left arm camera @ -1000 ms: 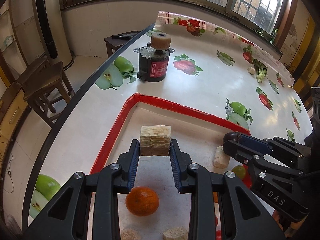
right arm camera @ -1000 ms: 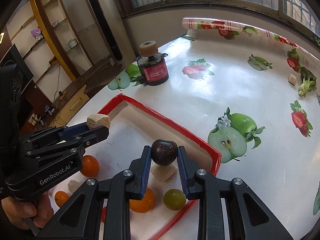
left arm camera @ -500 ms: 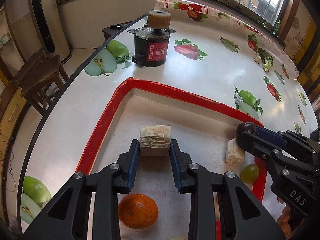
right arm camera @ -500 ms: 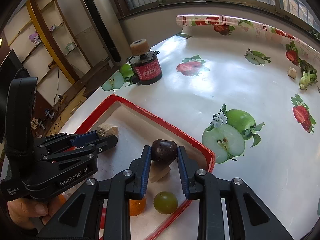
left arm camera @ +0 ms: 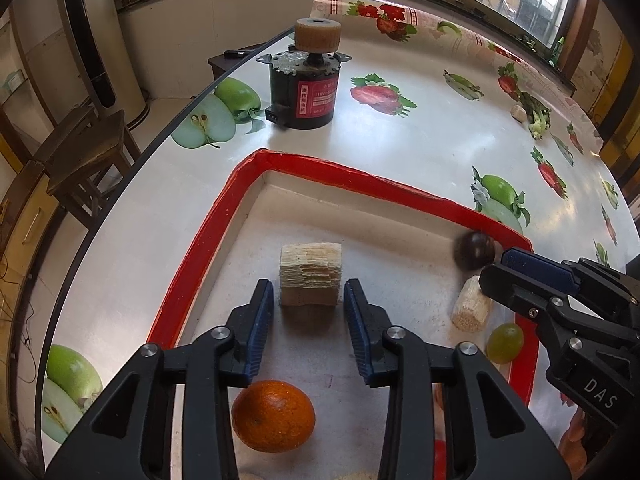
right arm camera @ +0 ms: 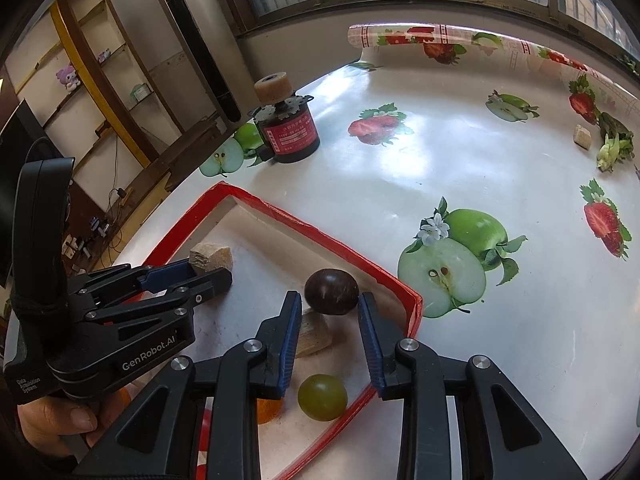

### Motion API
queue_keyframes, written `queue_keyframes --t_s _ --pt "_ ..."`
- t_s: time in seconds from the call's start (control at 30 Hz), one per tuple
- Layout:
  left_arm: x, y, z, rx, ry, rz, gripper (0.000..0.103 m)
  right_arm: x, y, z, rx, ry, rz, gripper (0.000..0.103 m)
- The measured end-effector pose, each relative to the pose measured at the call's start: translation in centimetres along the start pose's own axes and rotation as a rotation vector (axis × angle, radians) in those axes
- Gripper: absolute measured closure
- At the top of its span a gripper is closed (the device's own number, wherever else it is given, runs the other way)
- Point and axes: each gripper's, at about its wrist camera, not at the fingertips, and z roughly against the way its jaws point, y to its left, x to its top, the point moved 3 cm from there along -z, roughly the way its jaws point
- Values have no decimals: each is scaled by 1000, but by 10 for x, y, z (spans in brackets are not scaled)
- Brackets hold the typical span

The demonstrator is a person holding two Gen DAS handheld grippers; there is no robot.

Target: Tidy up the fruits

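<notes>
On the fruit-print table, the red-rimmed tray holds everything. Both the left gripper and right gripper are spread, straddling the layered block and dark plum. Only the left view shows the whole orange.
</notes>
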Motion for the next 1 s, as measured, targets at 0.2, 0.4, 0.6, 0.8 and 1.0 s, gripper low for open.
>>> queue_keyframes --t_s 0.2,0.4,0.6,0.8,1.0 --pt "-8 3 6 18 -9 6 56 -2 -1 6 -16 -9 11 65" --pt "-16 3 16 16 -20 9 55 -4 -1 15 -9 -23 9 59" --pt "-24 3 36 9 -55 11 54 -9 2 28 1 -40 22 51" --pt "-35 0 59 7 -98 9 47 -18 7 45 11 -58 62 50" --pt "-48 -4 84 12 -149 1 34 -26 13 64 24 -77 110 41"
